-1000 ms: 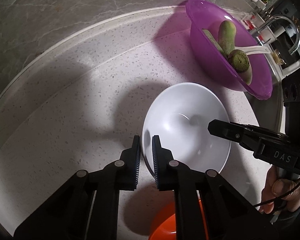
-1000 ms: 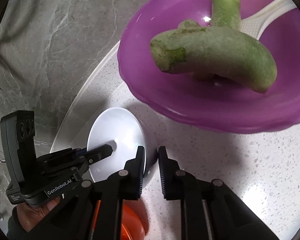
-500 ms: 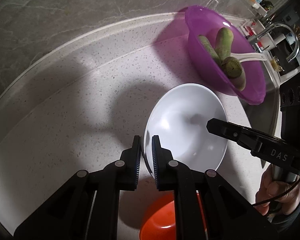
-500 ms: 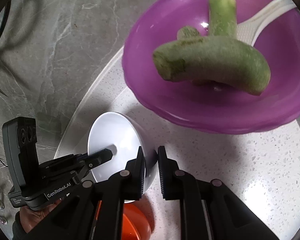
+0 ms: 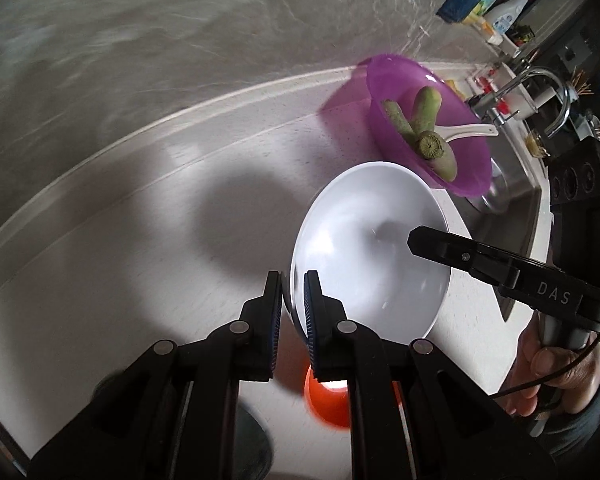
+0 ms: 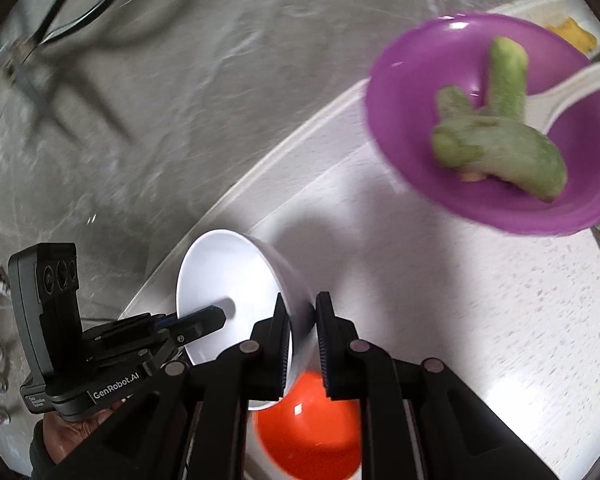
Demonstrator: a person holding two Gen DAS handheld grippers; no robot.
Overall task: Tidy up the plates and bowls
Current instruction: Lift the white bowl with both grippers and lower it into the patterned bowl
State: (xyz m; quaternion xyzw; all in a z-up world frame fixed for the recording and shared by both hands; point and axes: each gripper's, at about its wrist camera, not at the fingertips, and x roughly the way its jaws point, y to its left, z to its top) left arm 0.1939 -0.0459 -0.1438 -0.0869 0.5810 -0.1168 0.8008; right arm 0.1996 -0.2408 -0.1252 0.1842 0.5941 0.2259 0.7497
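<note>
A white bowl (image 5: 364, 248) (image 6: 224, 280) hangs above the pale speckled counter, held by both grippers at opposite sides of its rim. My left gripper (image 5: 293, 304) is shut on the rim nearest that camera. My right gripper (image 6: 300, 328) is shut on the opposite rim and wall; it also shows in the left wrist view, its finger (image 5: 452, 250) inside the bowl. An orange bowl (image 6: 312, 420) (image 5: 326, 400) sits on the counter below the white one. A purple bowl (image 6: 500, 120) (image 5: 428, 136) with green vegetable pieces and a white spoon stands farther back.
The counter (image 6: 460, 300) meets a grey marble wall (image 5: 180, 40). A sink with a chrome faucet (image 5: 548, 96) lies right of the purple bowl, with bottles on a shelf behind. A dark round object (image 5: 252, 440) sits at the left wrist view's bottom edge. Hands (image 5: 556, 368) hold each gripper.
Both grippers have risen with the white bowl between them, lifting it off the counter. The purple bowl and counter look smaller and farther, and more of the orange bowl shows below.
</note>
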